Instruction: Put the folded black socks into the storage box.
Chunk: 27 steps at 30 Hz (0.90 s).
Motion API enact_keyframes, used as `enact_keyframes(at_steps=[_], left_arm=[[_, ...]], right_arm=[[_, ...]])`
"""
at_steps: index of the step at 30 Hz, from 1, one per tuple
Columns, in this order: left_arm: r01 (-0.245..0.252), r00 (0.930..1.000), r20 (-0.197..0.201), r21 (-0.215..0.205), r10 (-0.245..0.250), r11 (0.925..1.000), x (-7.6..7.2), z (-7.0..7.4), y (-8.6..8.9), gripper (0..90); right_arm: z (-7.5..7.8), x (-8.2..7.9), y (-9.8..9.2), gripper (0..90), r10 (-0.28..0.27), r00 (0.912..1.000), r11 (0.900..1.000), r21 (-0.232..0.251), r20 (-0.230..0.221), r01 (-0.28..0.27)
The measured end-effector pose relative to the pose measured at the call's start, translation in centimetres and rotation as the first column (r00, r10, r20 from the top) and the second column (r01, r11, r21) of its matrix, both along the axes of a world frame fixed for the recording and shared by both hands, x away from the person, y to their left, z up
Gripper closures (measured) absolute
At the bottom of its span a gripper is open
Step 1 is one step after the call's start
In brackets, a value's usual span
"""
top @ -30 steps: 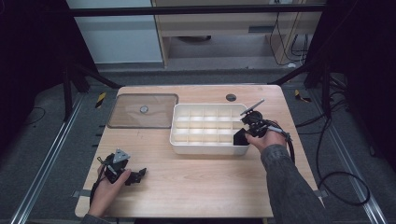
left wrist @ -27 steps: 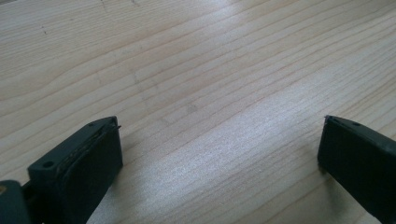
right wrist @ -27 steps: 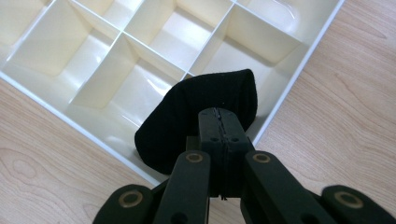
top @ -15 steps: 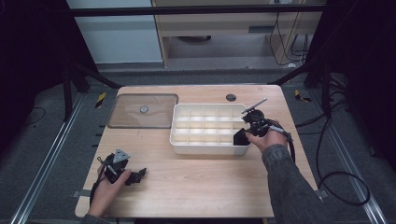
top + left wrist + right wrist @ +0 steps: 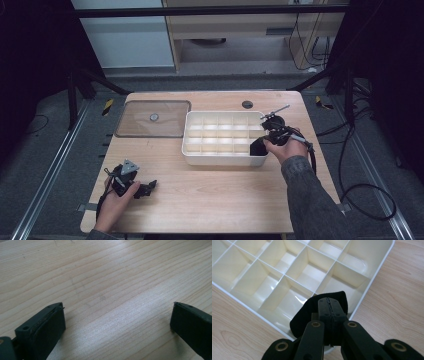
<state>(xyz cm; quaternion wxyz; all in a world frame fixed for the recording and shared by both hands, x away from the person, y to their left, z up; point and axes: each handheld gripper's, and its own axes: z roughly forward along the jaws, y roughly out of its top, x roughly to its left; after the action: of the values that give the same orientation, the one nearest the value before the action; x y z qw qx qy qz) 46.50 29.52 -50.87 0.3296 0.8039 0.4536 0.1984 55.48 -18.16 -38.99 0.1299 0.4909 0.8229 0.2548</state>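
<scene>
My right claw (image 5: 329, 305) is clenched on a black cloth (image 5: 305, 312), which hangs over the near right corner compartment of the white divided box (image 5: 375, 275). I should lower it straight into that cell, clear of the dividers, before letting go. My left claw (image 5: 116, 320) rests released, holding nothing, on the surface (image 5: 225, 190), well apart.

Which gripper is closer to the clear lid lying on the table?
Left. The left gripper rests on the table below the clear lid, toward the person. The right gripper is across the white tray, holding a black cloth.
</scene>
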Motion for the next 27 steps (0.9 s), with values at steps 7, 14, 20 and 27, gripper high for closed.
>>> enact_keyframes(at_steps=[7,14,20,27], left_arm=[[0.000,1.0000,0.000,0.000,0.000,1.0000,0.0,0.0,0.0,0.0],[0.000,1.0000,0.000,0.000,0.000,1.0000,0.0,0.0,0.0,0.0],[0.000,1.0000,-0.001,0.000,0.000,1.0000,0.0,0.0,0.0,0.0],[0.000,1.0000,0.000,0.000,0.000,1.0000,0.0,0.0,0.0,0.0]], right_arm=[[0.2,-0.4,-0.4,90.0,-0.015,0.9986,0.998,0.055,0.052,0.013],[0.3,-0.9,-1.2,89.9,-0.033,0.9949,0.995,0.093,0.095,0.024],[0.5,-1.0,-1.9,89.6,-0.051,0.9905,0.992,0.118,0.128,0.036],[0.7,-1.2,-2.2,88.5,-0.042,0.9908,0.992,0.125,0.128,0.026]])
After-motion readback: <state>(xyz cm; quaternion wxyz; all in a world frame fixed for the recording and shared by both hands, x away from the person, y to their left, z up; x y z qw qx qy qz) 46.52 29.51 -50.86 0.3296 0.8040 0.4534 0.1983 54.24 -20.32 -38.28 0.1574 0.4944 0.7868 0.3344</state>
